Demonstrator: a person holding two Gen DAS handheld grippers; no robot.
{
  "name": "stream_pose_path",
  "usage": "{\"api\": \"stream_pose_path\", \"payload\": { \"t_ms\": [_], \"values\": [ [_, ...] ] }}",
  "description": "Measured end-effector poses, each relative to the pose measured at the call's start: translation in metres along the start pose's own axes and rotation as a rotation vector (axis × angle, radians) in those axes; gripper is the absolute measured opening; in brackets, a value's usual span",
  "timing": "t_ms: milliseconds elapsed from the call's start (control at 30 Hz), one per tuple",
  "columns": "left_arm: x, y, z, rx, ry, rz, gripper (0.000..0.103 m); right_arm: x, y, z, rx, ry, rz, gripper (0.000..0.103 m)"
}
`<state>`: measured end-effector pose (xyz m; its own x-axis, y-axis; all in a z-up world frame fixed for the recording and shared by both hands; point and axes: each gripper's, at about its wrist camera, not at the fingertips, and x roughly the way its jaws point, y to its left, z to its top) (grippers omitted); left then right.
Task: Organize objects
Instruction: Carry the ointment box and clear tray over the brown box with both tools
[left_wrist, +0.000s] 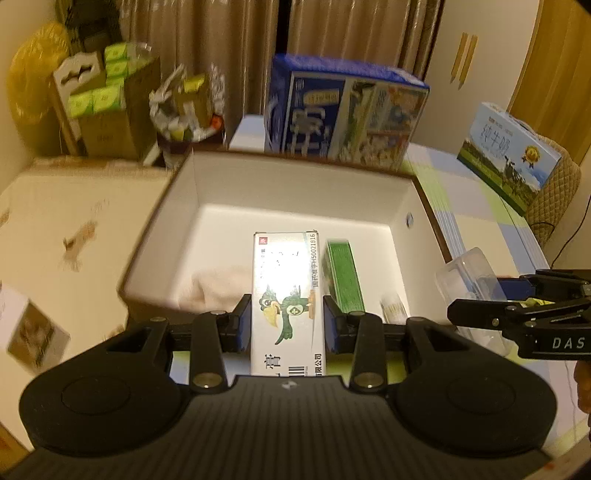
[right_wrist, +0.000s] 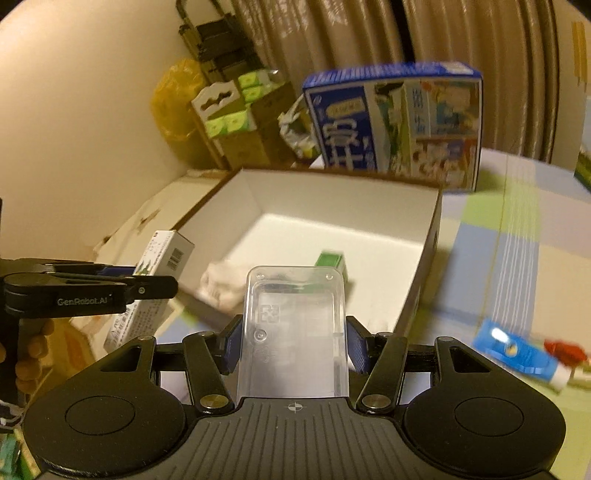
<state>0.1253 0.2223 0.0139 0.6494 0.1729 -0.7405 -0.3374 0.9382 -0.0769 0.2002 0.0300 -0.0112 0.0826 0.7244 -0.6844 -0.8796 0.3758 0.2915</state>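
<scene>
Much of both views is smeared by motion blur, so the print on the large blue carton (left_wrist: 345, 110) behind the open box is hard to read, and the blue tube (right_wrist: 517, 350) lying on the checked tablecloth (right_wrist: 517, 229) to the right of the right gripper is only a streak. The near end of the white medicine box (left_wrist: 286, 295) is cut off behind the left gripper's body, and the base of the clear plastic case (right_wrist: 295, 332) is hidden likewise behind the right gripper's body. The left gripper (left_wrist: 287, 325) is held level and pointed forward over the near rim of the open white box (left_wrist: 295, 184), its blue pads clamped on the two long sides of the medicine box, which is carried lengthwise ahead of it, a green cartoon bird and black lettering facing up. The right gripper (right_wrist: 295, 343) is held just beside it, on its right, likewise short of the rim, and is closed on the clear case, seen through as a transparent rounded rectangle with moulded marks. Fingertips of a hand (right_wrist: 29, 354) are glimpsed at the left edge of the right view. Ahead of both tools, inside the white box, a green packet (left_wrist: 343, 273) and a crumpled white cloth (right_wrist: 223, 284) are seen on the floor.
</scene>
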Motion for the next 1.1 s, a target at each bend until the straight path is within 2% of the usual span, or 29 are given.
{"api": "stream_pose_path", "payload": {
  "t_ms": [233,367,433,567,767,1100],
  "values": [
    [0.029,0.017,0.046,0.078,-0.035,0.018,0.033,0.026,-0.004,0.035,-0.003,-0.055,-0.088,0.053],
    [0.059,0.024,0.069,0.101,-0.007,0.021,0.033,0.049,-0.01,0.051,-0.008,-0.046,-0.142,0.053],
    [0.079,0.028,0.08,0.093,0.033,0.017,0.033,0.063,-0.015,0.057,-0.006,-0.032,-0.172,0.053],
    [0.118,0.032,0.088,0.102,0.109,0.009,0.033,0.087,-0.023,0.064,-0.014,0.009,-0.228,0.053],
    [0.171,0.034,0.088,0.122,0.204,0.035,0.033,0.12,-0.035,0.071,-0.027,0.067,-0.283,0.053],
    [0.223,0.037,0.086,0.12,0.273,0.062,0.033,0.154,-0.042,0.079,-0.064,0.128,-0.321,0.053]
  ]
}}
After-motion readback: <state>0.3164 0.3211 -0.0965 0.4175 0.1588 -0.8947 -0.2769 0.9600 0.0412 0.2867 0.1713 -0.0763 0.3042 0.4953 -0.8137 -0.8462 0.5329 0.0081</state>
